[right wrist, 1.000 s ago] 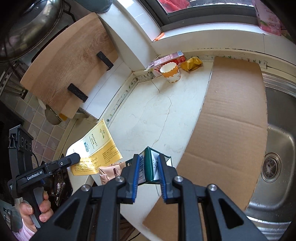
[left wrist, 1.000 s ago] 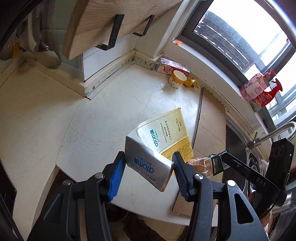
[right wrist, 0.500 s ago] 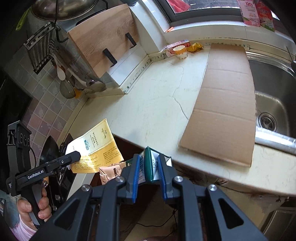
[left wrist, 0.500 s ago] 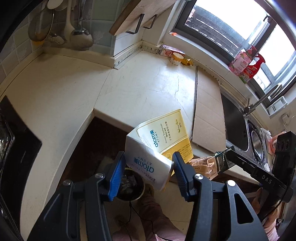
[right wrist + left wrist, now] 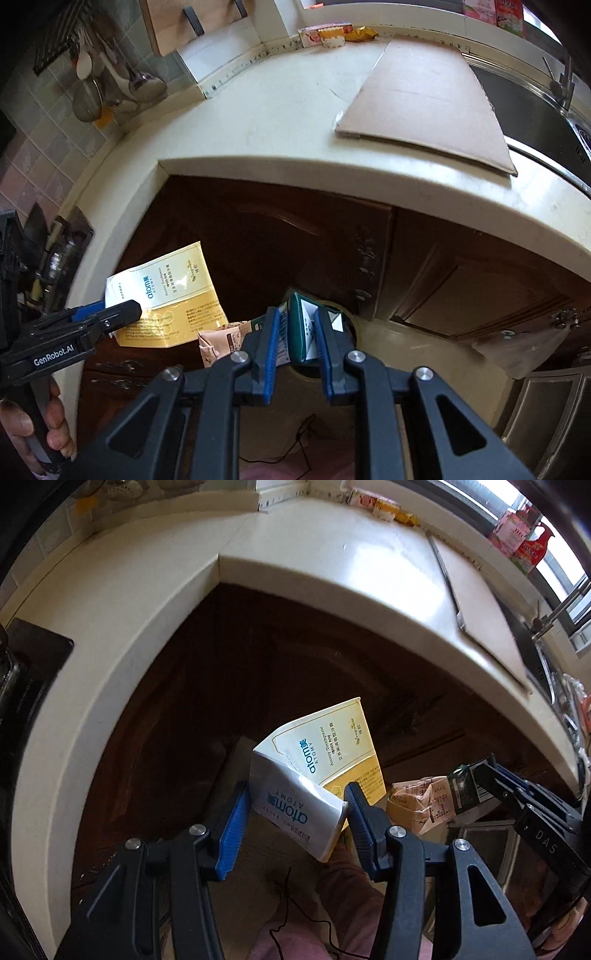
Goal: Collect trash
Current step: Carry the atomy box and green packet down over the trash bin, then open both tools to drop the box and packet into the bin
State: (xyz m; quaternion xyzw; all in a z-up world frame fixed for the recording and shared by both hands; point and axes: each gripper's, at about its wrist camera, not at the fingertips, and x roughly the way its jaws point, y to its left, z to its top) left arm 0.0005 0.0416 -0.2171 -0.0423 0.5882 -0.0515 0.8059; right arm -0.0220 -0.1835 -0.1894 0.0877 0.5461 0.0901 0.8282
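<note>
My left gripper point(image 5: 295, 808) is shut on a flattened white and yellow Atomy toothpaste box point(image 5: 325, 753), held below the counter edge in front of dark cabinet doors. It also shows in the right wrist view point(image 5: 166, 295), with the left gripper point(image 5: 122, 312) at the left. My right gripper point(image 5: 297, 332) is shut on a green and white carton point(image 5: 301, 325), with a crumpled peach wrapper point(image 5: 221, 341) hanging beside it. In the left wrist view the right gripper point(image 5: 480, 775) holds the carton point(image 5: 461, 788) and wrapper point(image 5: 421, 801) at the right.
The cream counter point(image 5: 280, 122) carries a cardboard sheet point(image 5: 424, 99). A pink box, a paper cup point(image 5: 332, 37) and a yellow wrapper point(image 5: 362, 34) lie in the far corner. A steel sink point(image 5: 535, 107) is at the right. Dark wooden cabinet doors point(image 5: 280, 236) stand below. Utensils hang at the left.
Both grippers have pulled back from over the counter and dropped below its edge, carrying their trash. The cabinet fronts and floor now fill the lower view.
</note>
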